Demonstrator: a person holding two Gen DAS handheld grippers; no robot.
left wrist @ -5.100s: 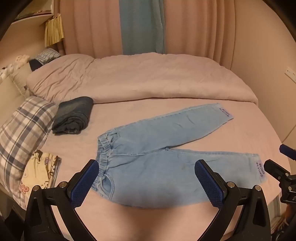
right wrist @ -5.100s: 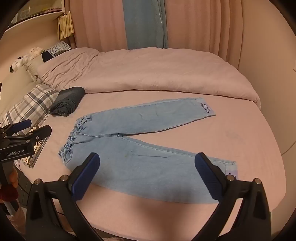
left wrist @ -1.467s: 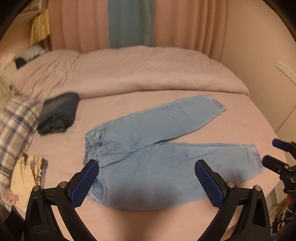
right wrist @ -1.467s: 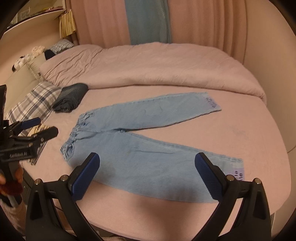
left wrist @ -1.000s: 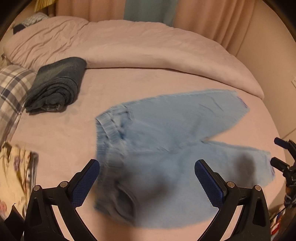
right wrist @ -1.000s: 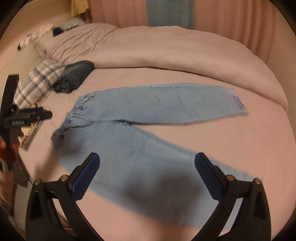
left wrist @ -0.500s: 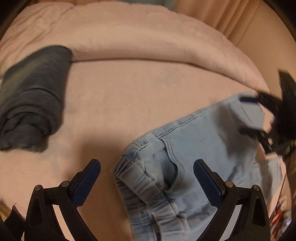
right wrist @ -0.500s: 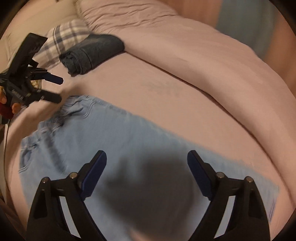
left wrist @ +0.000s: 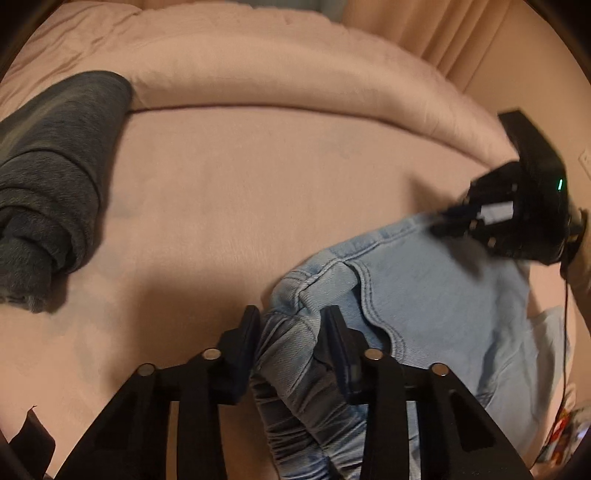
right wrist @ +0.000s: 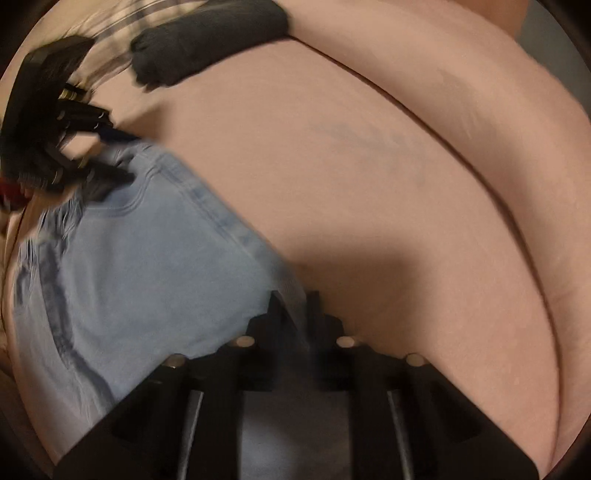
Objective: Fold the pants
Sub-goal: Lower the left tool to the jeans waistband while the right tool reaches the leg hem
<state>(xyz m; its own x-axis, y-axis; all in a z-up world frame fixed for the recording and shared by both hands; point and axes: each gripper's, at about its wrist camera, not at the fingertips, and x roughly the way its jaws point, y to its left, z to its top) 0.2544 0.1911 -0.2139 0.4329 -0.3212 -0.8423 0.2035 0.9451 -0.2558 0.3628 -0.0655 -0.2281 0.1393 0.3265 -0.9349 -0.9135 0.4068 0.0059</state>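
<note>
Light blue jeans lie on the pink bed sheet. My left gripper is shut on the far corner of their gathered waistband. My right gripper is shut on the far edge of the jeans, further along the far leg. The right gripper also shows at the right of the left wrist view. The left gripper also shows at the upper left of the right wrist view.
A folded dark garment lies on the sheet to the left and also shows in the right wrist view. A rolled pink duvet runs along the far side. A plaid pillow lies behind the dark garment.
Both grippers have dropped down to the jeans and closed: the left on the waistband corner, the right on the far edge. Before that both were open above the spread jeans.
</note>
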